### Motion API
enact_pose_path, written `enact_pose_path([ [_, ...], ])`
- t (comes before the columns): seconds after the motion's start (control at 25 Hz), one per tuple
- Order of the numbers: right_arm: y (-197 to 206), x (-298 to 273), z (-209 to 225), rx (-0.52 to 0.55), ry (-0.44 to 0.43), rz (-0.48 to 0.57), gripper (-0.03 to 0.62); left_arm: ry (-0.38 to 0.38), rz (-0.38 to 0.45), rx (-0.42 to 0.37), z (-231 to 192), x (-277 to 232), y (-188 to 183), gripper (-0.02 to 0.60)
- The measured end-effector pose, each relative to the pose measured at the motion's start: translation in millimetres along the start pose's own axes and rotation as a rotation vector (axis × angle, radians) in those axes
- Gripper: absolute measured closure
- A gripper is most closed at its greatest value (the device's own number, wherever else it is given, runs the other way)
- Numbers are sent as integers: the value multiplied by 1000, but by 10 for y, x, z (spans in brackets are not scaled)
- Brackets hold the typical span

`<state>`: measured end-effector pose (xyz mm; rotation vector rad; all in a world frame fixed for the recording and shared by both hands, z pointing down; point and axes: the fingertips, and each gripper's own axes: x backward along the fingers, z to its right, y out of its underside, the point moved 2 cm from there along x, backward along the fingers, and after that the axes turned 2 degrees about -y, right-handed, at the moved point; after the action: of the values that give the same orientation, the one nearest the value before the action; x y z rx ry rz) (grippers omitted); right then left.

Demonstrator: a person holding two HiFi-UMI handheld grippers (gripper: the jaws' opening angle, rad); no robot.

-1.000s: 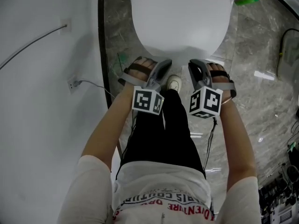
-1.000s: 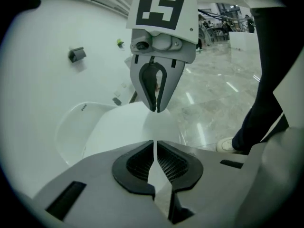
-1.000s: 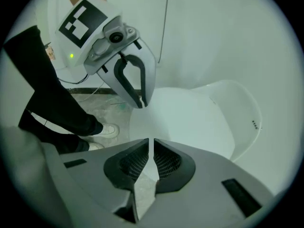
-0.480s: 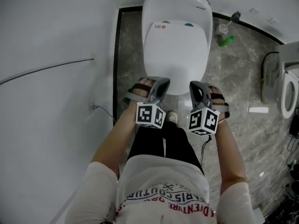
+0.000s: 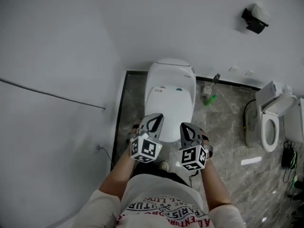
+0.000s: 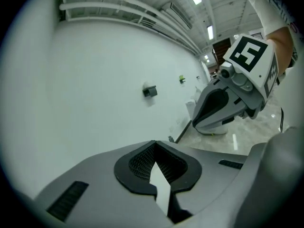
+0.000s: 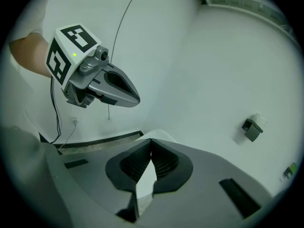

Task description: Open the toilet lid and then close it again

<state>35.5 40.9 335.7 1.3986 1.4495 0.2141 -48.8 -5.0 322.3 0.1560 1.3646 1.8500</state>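
Observation:
The white toilet [image 5: 170, 99] stands against the back wall with its lid [image 5: 169, 109] down flat. Both grippers hang side by side in the air over its front edge, touching nothing. My left gripper [image 5: 158, 117] is shut and empty, and its own view shows its tips [image 6: 154, 142] pressed together and aimed at the bare wall. My right gripper [image 5: 183, 126] is also shut and empty, its tips [image 7: 151, 140] meeting in its own view. Each gripper view shows the other one: the right gripper [image 6: 223, 109] and the left gripper [image 7: 114, 90].
A second toilet [image 5: 270, 123] with its lid raised stands at the right. A green bottle [image 5: 210, 99] and a brush [image 5: 214, 79] lie beside the near toilet. A black box [image 5: 254, 19] hangs on the back wall. A cable [image 5: 47, 95] and socket [image 5: 99, 147] mark the left wall.
Both grippers have risen up and away from the toilet's front edge. The head view has pulled back, so the whole toilet and room show. The lid stays down.

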Motion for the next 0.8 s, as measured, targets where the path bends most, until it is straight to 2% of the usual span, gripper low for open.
enact_pose_path([
  [0.32, -855, 633, 433, -132, 88, 96, 579, -18, 121, 129, -533, 609, -919, 575],
  [0.48, -1105, 880, 564, -192, 110, 143, 579, -41, 202, 190, -768, 840, -1301, 574],
  [0.6, -1294, 997, 602, -208, 105, 160, 579, -61, 216, 291, -952, 1021, -1476, 574],
  [0.72, -1444, 1067, 670, -287, 97, 193, 579, -49, 222, 404, -1083, 1112, -1622, 574],
  [0.8, -1465, 1070, 698, -346, 98, 207, 579, -47, 233, 447, -1137, 1132, -1653, 574],
])
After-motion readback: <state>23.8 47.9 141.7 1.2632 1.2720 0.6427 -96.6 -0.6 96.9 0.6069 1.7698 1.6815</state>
